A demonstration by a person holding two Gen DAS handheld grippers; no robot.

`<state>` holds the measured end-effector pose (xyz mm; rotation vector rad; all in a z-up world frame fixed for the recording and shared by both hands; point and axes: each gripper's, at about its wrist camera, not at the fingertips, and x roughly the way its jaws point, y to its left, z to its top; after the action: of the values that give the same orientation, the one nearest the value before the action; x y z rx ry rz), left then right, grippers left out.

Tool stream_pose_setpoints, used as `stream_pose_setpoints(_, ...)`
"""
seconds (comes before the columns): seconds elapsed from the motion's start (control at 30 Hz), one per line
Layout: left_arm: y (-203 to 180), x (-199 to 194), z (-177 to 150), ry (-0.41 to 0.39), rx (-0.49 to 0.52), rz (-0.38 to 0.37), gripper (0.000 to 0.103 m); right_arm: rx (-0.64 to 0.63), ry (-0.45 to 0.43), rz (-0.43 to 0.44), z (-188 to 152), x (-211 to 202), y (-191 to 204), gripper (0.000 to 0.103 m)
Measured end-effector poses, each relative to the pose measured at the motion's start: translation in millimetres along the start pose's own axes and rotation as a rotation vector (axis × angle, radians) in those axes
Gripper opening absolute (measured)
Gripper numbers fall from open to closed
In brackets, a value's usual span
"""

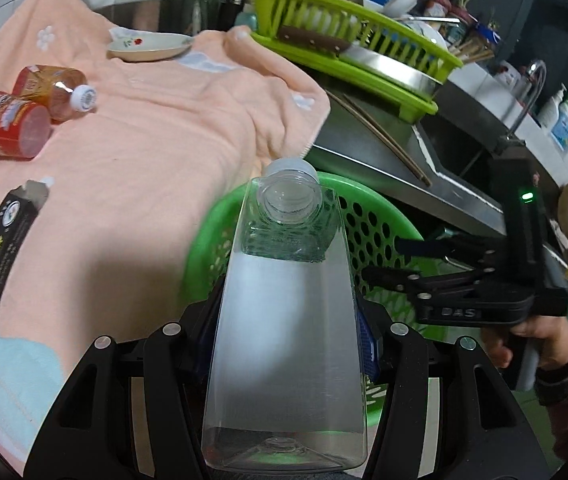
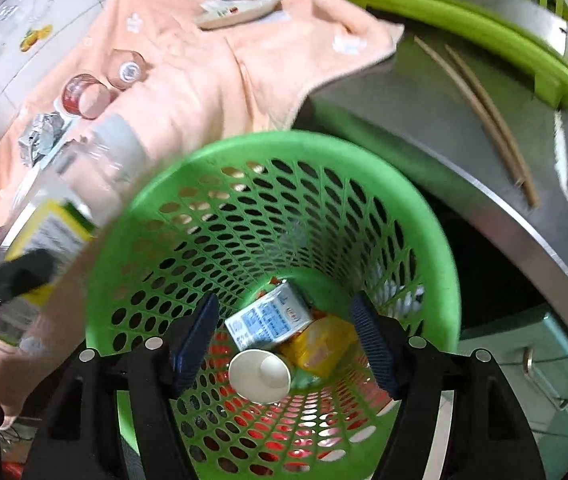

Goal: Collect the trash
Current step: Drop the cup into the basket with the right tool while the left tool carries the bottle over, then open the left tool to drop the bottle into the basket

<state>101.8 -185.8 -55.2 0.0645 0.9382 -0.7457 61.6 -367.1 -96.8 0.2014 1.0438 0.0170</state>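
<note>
My left gripper (image 1: 287,316) is shut on a clear square plastic bottle (image 1: 287,320) with a grey cap, its neck over the rim of the green perforated basket (image 1: 371,216). The bottle shows blurred at the left of the right wrist view (image 2: 96,160). My right gripper (image 2: 284,328) is open and empty above the basket (image 2: 435,216), which holds a blue-white carton (image 2: 268,316), a yellow wrapper (image 2: 323,344) and a white paper cup (image 2: 260,372). It also shows in the left wrist view (image 1: 383,260). On the peach towel (image 1: 156,128) lie a red can (image 1: 8,128), an amber bottle (image 1: 60,92) and a black carton (image 1: 0,248).
A small dish (image 1: 148,46) sits at the towel's far edge. A green dish rack (image 1: 355,44) stands behind. Chopsticks (image 1: 383,140) lie on the steel counter (image 1: 363,152) beside the sink. Crumpled foil (image 2: 40,136) lies on the towel.
</note>
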Motion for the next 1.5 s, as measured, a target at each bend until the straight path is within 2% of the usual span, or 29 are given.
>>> stream_pose_setpoints(0.33, -22, 49, 2, 0.087, 0.074, 0.027, 0.055, -0.028, -0.083, -0.038, -4, -28, -7, 0.069)
stream_pose_setpoints(0.63, -38, 87, -1, 0.146, 0.156, 0.076, 0.055, -0.008, -0.09, -0.046, -12, -28, -19, 0.07)
stream_pose_setpoints(0.83, -38, 97, -2, 0.163, 0.142, 0.076, 0.056, -0.003, -0.088, -0.043, -13, -27, -22, 0.07)
stream_pose_setpoints(1.1, -39, 79, 1, 0.104, 0.146, 0.045, 0.063, -0.008, -0.095, -0.038, -10, -28, -16, 0.07)
stream_pose_setpoints(1.23, -36, 60, 4, 0.069, 0.15, 0.054, 0.064, -0.02, -0.104, -0.034, -7, -31, -10, 0.07)
stream_pose_setpoints(1.5, 11, 0, 6, -0.026, 0.073, 0.124, 0.064, -0.048, -0.112, 0.005, 6, -33, 17, 0.07)
